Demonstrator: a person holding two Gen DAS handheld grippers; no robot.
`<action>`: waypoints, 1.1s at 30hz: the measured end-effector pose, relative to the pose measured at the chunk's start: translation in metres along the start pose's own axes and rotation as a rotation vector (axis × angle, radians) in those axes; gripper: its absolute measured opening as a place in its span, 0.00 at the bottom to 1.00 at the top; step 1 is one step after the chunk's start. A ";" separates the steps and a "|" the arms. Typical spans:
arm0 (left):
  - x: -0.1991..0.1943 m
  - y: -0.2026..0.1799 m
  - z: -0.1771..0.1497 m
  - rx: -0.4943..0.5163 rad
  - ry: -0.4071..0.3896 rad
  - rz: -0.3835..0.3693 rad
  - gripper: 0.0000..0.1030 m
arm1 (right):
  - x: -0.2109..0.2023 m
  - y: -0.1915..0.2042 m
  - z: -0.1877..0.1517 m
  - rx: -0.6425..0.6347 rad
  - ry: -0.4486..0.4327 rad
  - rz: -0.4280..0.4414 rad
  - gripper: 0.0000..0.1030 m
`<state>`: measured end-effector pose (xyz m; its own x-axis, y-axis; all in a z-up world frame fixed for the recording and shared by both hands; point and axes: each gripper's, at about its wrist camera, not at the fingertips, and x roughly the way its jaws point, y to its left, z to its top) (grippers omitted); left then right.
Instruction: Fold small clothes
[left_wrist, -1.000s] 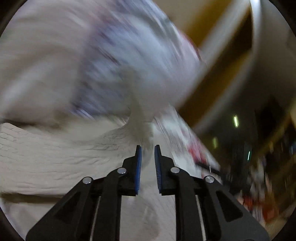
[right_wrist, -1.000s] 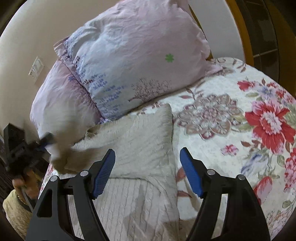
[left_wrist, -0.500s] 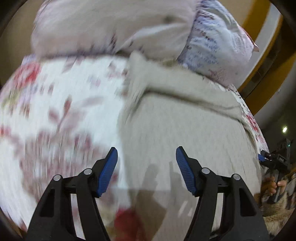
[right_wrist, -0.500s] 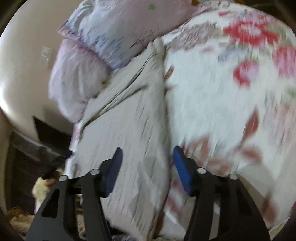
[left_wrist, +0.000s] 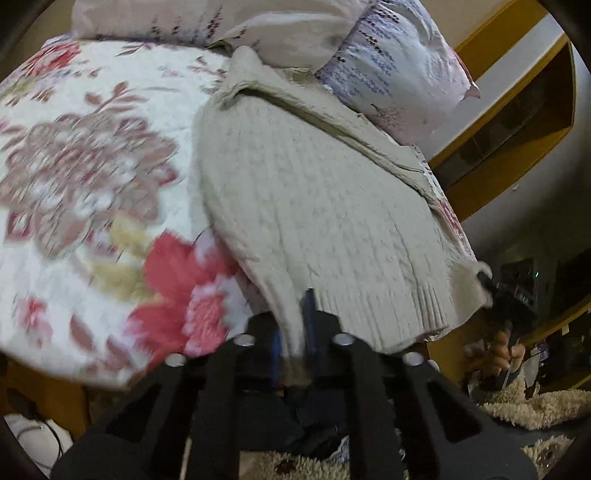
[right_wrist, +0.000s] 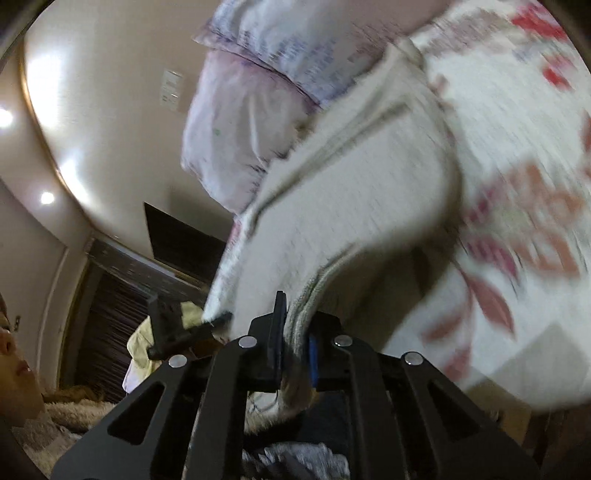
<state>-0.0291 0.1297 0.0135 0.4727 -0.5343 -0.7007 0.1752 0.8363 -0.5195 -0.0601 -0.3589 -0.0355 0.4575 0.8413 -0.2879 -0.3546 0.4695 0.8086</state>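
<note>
A cream cable-knit sweater (left_wrist: 325, 206) lies on a white quilted bedspread printed with red and pink flowers (left_wrist: 85, 192). Its long axis runs from the ribbed hem at the near edge of the bed up toward two pale lilac pillows with purple print (left_wrist: 391, 66) at the head of the bed, and its upper part is folded over in a band just below them.

The left gripper (left_wrist: 293, 332), black with blue pads, is nearly closed on the hem corner lying toward the flowered side of the bedspread; knit fabric is pinched between its pads and trails down past them. In the left wrist view the right gripper (left_wrist: 495, 288) shows at the sweater's opposite hem corner, touching the fabric there.

In the right wrist view the right gripper (right_wrist: 295, 339) is likewise drawn narrow on a bunched fold of ribbed hem, with cloth hanging below the pads. The sweater (right_wrist: 354, 192) stretches away from it toward the pillows (right_wrist: 258, 92), and its edge near the bedspread (right_wrist: 517, 155) is lifted clear of the quilt. The left gripper (right_wrist: 218, 319) appears at the far hem corner, tips against the fabric. A beige wall (right_wrist: 110, 92) rises behind.
</note>
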 end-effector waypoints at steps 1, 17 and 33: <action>0.001 0.000 0.009 -0.005 -0.010 -0.017 0.07 | 0.002 0.006 0.011 -0.019 -0.027 0.013 0.10; 0.057 0.034 0.267 -0.089 -0.333 0.132 0.69 | 0.090 -0.035 0.241 0.074 -0.362 -0.235 0.97; 0.109 0.091 0.222 -0.316 -0.100 -0.068 0.19 | 0.072 -0.065 0.236 0.093 -0.386 -0.146 0.99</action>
<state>0.2295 0.1748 -0.0013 0.5545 -0.5598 -0.6157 -0.0600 0.7111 -0.7005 0.1883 -0.3918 0.0118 0.7758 0.5971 -0.2037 -0.1966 0.5355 0.8213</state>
